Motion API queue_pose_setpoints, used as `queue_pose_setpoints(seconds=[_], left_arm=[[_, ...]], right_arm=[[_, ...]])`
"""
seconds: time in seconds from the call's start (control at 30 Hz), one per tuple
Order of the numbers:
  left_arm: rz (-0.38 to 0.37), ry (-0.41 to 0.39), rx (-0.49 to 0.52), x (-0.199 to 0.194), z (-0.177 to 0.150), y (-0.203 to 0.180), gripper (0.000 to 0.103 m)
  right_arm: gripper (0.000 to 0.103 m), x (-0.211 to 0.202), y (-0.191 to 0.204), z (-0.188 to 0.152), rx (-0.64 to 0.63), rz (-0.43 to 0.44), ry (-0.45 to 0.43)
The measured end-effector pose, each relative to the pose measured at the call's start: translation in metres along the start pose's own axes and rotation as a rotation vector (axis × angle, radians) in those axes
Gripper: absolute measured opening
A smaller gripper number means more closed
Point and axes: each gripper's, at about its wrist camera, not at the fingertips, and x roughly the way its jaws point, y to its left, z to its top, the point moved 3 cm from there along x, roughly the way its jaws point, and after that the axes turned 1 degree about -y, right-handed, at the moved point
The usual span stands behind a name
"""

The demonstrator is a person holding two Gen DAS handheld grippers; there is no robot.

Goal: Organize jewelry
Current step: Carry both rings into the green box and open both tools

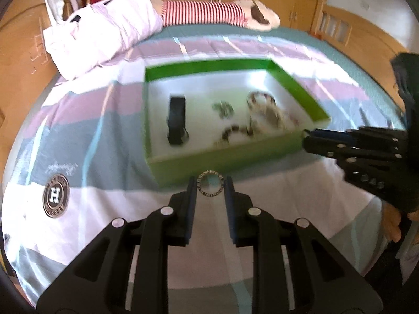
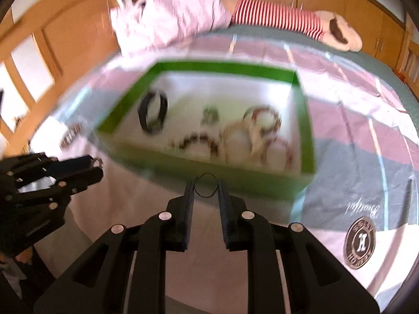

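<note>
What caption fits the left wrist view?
Left gripper holds a beaded ring before the green box of jewelry on the bed.

Both views are bright with daylight. In the right wrist view a window (image 2: 18, 83) at the left edge is blown out to white. The white floor of the green box (image 1: 235, 151) glares, washing out detail around the jewelry inside. Motion blur smears both pictures, more strongly in the right wrist view, where the box (image 2: 235, 180) and the pillow (image 2: 167, 13) lose their edges. The left gripper (image 1: 209, 191) and right gripper (image 2: 207, 188) stay sharp close to the lens. Fisheye distortion bends the bed (image 1: 78, 136) and wooden cabinets into curves, and the corners darken to black.
</note>
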Motion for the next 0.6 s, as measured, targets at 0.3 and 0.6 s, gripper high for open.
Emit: queue_pose_setpoints(seconds=[0.3,0.6], left_arm=[[-0.032,-0.052,-0.019,0.006,0.039,0.004,0.021],[-0.053,-0.030,-0.046,0.049,0.070,-0.003,0.021]], right_arm=[[0.019,0.003,-0.031,0.033,0.088,-0.025,-0.049],[0.019,0.036,-0.054,0.059,0.142,-0.068,-0.036]])
